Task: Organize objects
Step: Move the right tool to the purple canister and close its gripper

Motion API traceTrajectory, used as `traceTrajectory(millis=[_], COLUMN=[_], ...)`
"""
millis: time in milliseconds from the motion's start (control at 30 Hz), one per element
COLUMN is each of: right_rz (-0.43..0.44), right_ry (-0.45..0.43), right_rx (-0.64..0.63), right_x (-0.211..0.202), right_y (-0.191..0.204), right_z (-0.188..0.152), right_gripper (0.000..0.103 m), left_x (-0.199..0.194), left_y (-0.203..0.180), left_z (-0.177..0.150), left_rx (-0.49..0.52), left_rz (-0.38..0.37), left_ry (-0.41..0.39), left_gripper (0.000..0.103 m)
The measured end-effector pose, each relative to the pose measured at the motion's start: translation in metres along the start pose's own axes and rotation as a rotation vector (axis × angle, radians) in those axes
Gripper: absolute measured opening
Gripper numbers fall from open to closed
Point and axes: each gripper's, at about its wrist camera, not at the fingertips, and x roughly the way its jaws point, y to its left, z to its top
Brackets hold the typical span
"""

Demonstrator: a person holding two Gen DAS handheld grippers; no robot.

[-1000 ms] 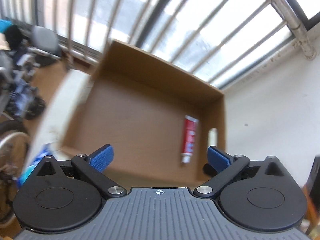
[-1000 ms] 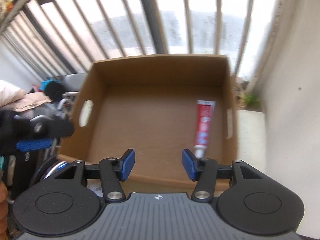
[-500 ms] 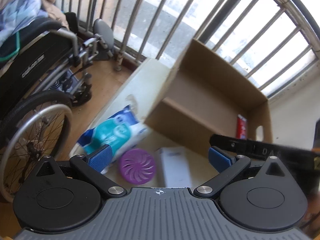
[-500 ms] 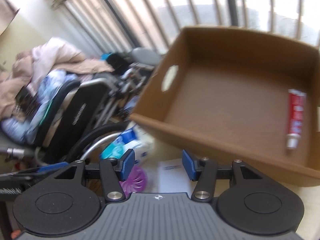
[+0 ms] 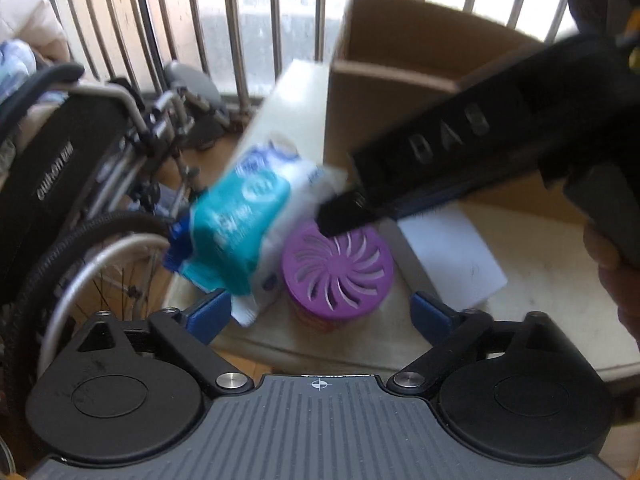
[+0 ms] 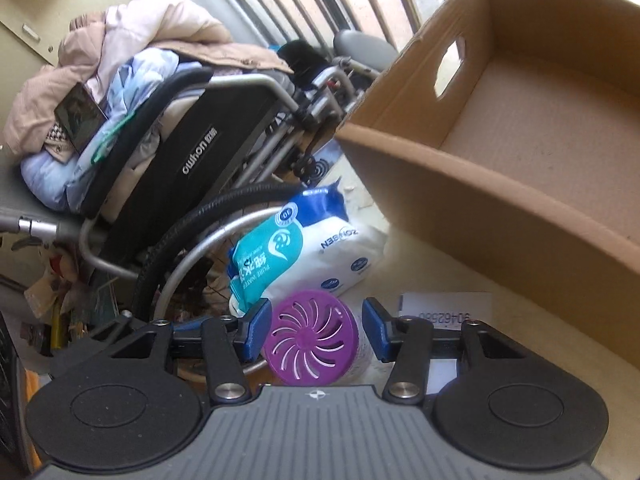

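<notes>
1. One wheelchair (image 6: 192, 160) stands beside the table, its seat heaped with clothes (image 6: 116, 64); one big wheel shows in each view.
2. One cardboard box (image 6: 500, 200) sits on the pale table (image 6: 500, 320) at its far end, next to the window bars (image 5: 224, 20). One hand slot is cut in its near side wall. The part of the box floor in view here is bare.
3. One packet of wipes (image 6: 304, 252), white, teal and blue, lies on the table near the box's front corner, partly over the table edge toward the wheelchair. It is blurred in the left wrist view (image 5: 244, 224).
4. One white carton (image 5: 448, 256) lies flat in front of the box, with a printed number on its label.
5. One round purple air freshener (image 6: 314, 344) with a swirl-slotted lid stands between the wipes and the carton, touching or just shy of the wipes; the blur makes that hard to judge.
6. Two grippers. The right gripper (image 6: 316, 328) has its blue pads spread either side of the air freshener, not pressing it. In the left wrist view it crosses as a dark body (image 5: 460, 148) above the freshener.
7. The left gripper (image 5: 320, 314) is spread wide and holds nothing, with the freshener ahead between its tips.
</notes>
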Motion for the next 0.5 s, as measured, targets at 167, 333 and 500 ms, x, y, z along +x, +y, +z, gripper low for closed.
traceTrajectory(millis=[167, 333, 500], right_rz=[0.008, 0.009, 0.028], right_ry=[0.022, 0.038, 0.064], right_rx=[0.008, 0.014, 0.04], right_x=[0.009, 0.015, 0.021], right_y=[-0.003, -0.008, -0.018], right_z=[0.0, 0.0, -0.001], right_gripper=[0.052, 0.051, 0.047], left_x=[0.006, 0.013, 0.018], left_y=[0.001, -0.001, -0.006], left_z=[-0.003, -0.006, -0.008], left_rx=[-0.011, 0.02, 0.049], left_rz=[-0.027, -0.032, -0.017], left_ry=[0.031, 0.047, 0.062], left_gripper=[0.074, 0.064, 0.061])
